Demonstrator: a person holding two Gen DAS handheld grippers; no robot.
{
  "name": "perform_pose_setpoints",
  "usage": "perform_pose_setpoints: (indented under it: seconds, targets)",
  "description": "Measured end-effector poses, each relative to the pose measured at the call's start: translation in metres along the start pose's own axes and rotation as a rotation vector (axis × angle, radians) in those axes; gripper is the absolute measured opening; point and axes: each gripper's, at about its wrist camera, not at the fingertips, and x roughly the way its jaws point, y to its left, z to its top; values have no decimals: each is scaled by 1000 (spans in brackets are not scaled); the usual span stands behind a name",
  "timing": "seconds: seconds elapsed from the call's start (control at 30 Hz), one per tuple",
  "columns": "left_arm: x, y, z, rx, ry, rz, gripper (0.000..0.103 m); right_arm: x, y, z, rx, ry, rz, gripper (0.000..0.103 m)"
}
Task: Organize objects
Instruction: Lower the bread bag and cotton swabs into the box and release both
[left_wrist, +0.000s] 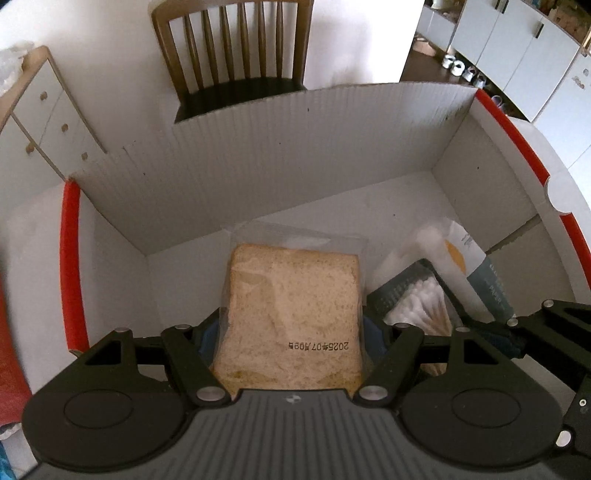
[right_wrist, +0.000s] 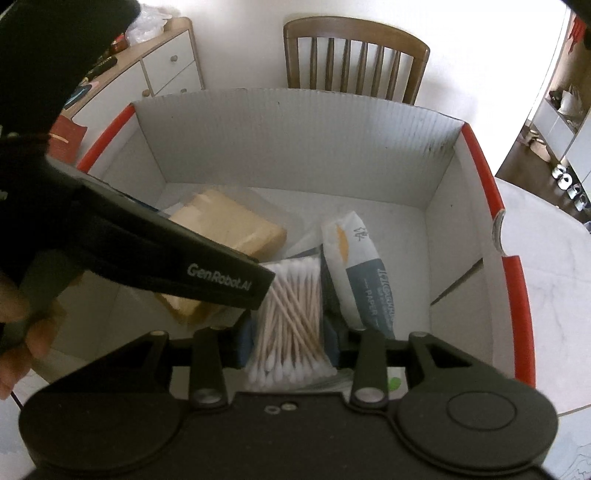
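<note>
Inside the white cardboard box (left_wrist: 295, 155): bagged bread slice (left_wrist: 291, 314) clamped in the left gripper (left_wrist: 291, 343), cotton swab pack (right_wrist: 291, 321) pinched by the half-closed right gripper (right_wrist: 290, 343), beside a tissue pack (right_wrist: 364, 273).

A home dining area: wooden slat-back chair (left_wrist: 236, 55), white drawer cabinet (right_wrist: 166, 70) with round knobs, shoes (left_wrist: 461, 68) lined along white cupboards (left_wrist: 517, 48).

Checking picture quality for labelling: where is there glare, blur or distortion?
Left wrist view: box walls bow from fisheye, bread sharp, left edge blurred. Right wrist view: window glare upper right, cotton swabs sharp, left hand-held gripper dark.
</note>
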Motion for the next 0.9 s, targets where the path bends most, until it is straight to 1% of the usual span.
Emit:
perform_pose_setpoints:
  seconds: [0.07, 0.1, 0.13, 0.23, 0.33, 0.4, 0.5, 0.8, 0.83, 0.9]
  targets:
    - [-1, 2, 0, -6, 4, 0, 73, -1, 0, 0, -5, -1, -8, 43]
    - [-1, 2, 0, -4, 1, -2, 73, -2, 0, 0, -3, 1, -8, 47]
    - [-2, 3, -1, -7, -4, -3, 74, -2, 0, 0, -2, 2, -6, 54]
    - [-5, 4, -3, -21, -19, -10, 74, -7, 0, 0, -8, -14, -1, 63]
    - [-9, 4, -2, -30, -43, -19, 75, -13, 0, 1, -9, -26, 3, 64]
    - [-15, 3, -2, -46, -65, -21, 79, -19, 0, 3, -10, -38, 5, 67]
    - [-25, 1, -2, -57, -94, -22, 81, -29, -2, 3, -13, -55, 9, 67]
    - [-65, -9, -3, -66, -183, -41, 82, -69, -3, 2, -22, -119, 14, 68]
    - [-70, -9, -4, -66, -193, -43, 82, -74, -3, 2, -22, -127, 16, 68]
    - [-80, -10, -6, -66, -211, -52, 82, -82, -4, 2, -23, -146, 21, 72]
